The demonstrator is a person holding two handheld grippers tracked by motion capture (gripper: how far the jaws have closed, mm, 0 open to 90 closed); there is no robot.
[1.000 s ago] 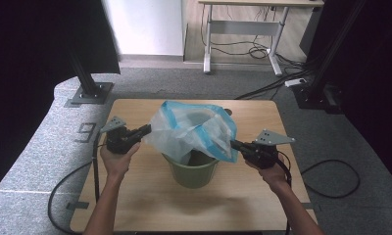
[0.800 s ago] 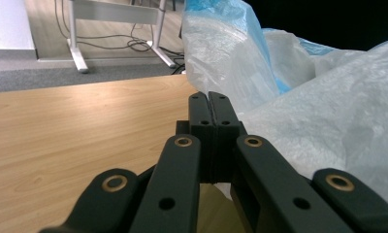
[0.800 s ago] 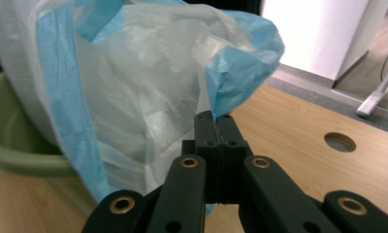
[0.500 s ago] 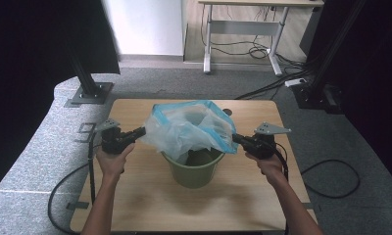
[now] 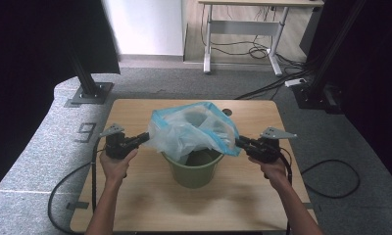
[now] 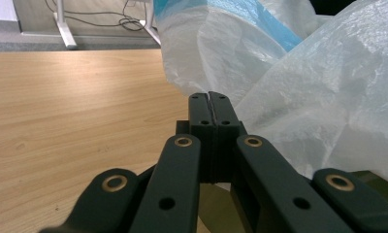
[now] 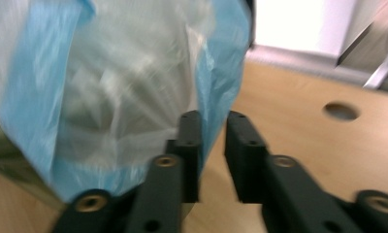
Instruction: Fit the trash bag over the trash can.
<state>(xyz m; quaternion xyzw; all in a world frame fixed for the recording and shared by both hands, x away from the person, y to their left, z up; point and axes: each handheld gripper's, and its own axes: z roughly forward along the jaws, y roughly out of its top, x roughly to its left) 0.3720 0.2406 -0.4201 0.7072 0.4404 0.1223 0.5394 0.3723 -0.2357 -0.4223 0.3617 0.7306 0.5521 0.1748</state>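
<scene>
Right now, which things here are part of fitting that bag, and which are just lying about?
In the job:
- plastic bag
- green bin
- left tool, shut on the bag's edge
- right tool, jaws just opening beside the blue rim

Lying about:
- white desk
- floor cables

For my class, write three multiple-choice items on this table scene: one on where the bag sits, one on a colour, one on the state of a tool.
1. Where is the plastic bag?
A. flat on the floor
B. draped over the mouth of the bin
C. under the table

2. What colour is the bin?
A. green
B. red
C. black

3. How do the right tool's jaws stand?
A. clamped tight on the bin's rim
B. apart, the bag's blue edge between them
C. holding a cup

Answers: 1 B, the bag spreads above the bin; 2 A, its wall is green in the high view; 3 B, a gap shows between the jaws, which have just been opening.
</scene>
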